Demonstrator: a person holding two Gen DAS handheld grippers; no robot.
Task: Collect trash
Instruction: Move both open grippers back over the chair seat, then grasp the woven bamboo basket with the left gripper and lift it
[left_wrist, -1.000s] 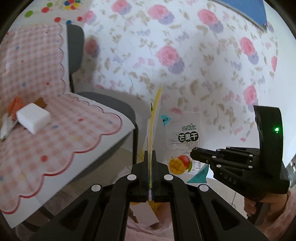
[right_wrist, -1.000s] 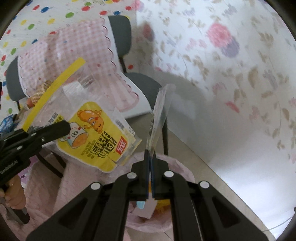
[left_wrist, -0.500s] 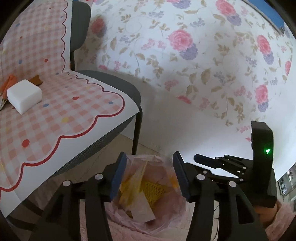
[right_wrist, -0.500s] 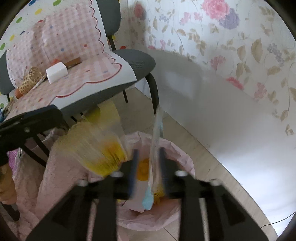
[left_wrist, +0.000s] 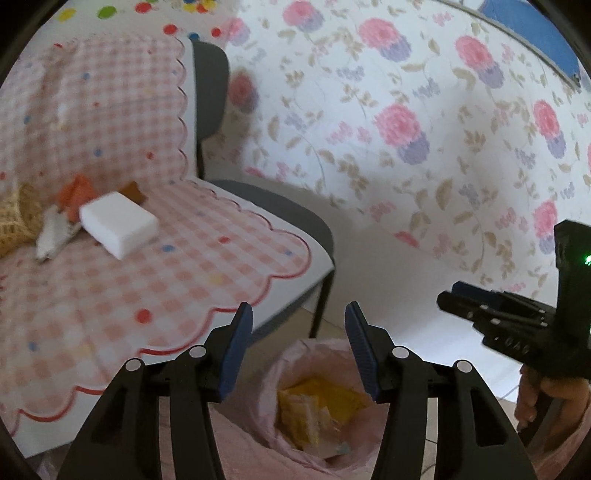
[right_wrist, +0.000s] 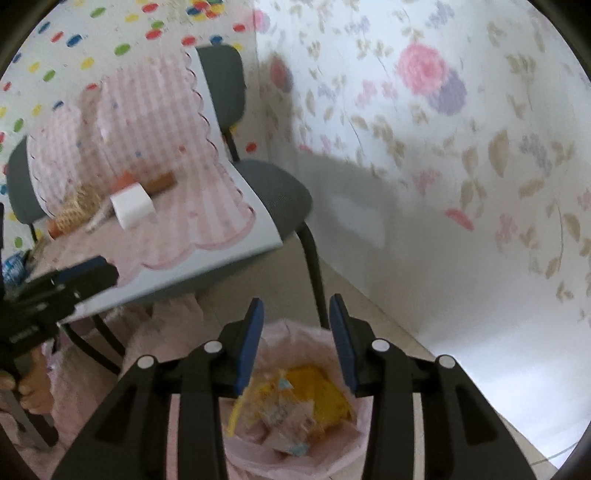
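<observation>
**Wrappers binned, chair still to clear**

While both grippers hang over the pink trash bag (right_wrist: 291, 410), neither holds anything. Left gripper (left_wrist: 299, 325) jaws spread, nothing between them; right gripper (right_wrist: 295, 325) jaws part-way and opening, also bare. Yellow wrappers (right_wrist: 314, 391) already lie in the bag, at 6 o'clock below the fingers. Left to collect, judging by the chair seat (left_wrist: 280, 206) at 10 o'clock: white block (left_wrist: 118, 223), orange scraps (left_wrist: 75, 190), mesh ball (right_wrist: 79, 208), crumpled paper (left_wrist: 51, 236). Roughly mid-task.
</observation>
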